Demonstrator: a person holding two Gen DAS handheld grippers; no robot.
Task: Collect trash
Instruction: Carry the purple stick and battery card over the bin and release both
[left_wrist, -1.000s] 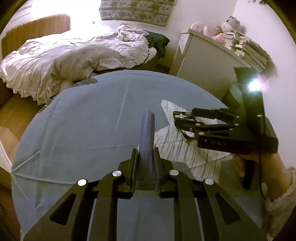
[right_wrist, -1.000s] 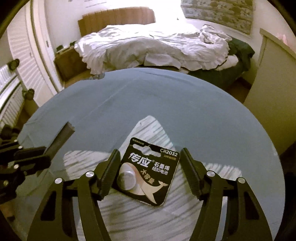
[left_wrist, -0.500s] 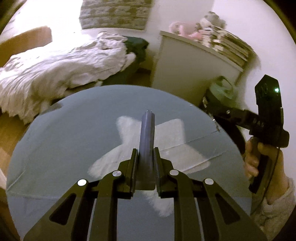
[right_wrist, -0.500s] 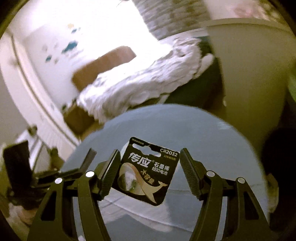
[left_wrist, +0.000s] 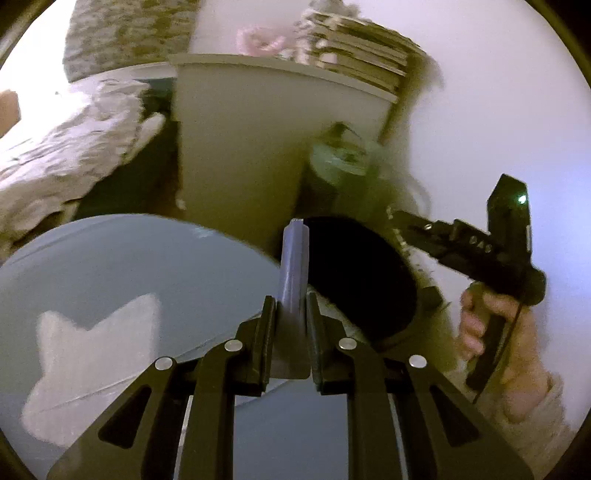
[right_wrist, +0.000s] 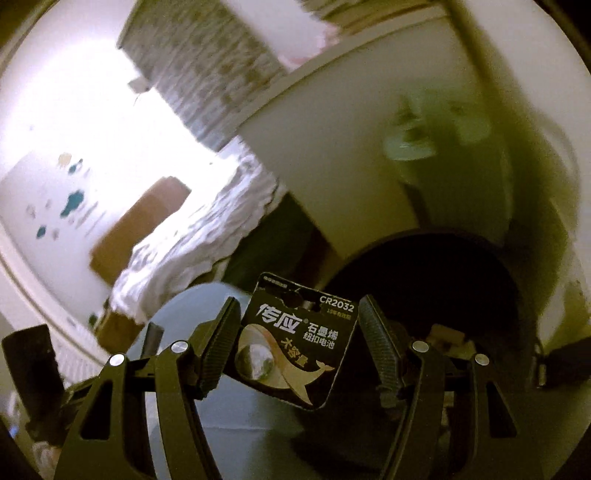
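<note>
My left gripper (left_wrist: 290, 306) is shut on a flat grey-blue strip (left_wrist: 293, 266) that sticks out forward, its tip over the rim of a round black bin (left_wrist: 362, 280). The bin stands just beyond the right edge of the blue-covered round table (left_wrist: 129, 258). My right gripper (right_wrist: 298, 306) is shut on a black CR2032 button-battery card (right_wrist: 299, 339), held across its width above the table edge, with the dark mouth of the bin (right_wrist: 436, 288) just ahead on the right. In the left wrist view a hand (left_wrist: 495, 332) holds the right gripper (left_wrist: 402, 221) over the far side of the bin.
A white cabinet (left_wrist: 240, 147) with stacked books (left_wrist: 362, 55) on top stands close behind the bin. A pale green lidded object (left_wrist: 340, 158) sits between cabinet and wall. An unmade bed (left_wrist: 55, 158) lies to the left. A white star-shaped patch (left_wrist: 92, 350) marks the tablecloth.
Both grippers have swung right, from over the table to the black bin beside it, and the right one has rolled. Each still holds its item.
</note>
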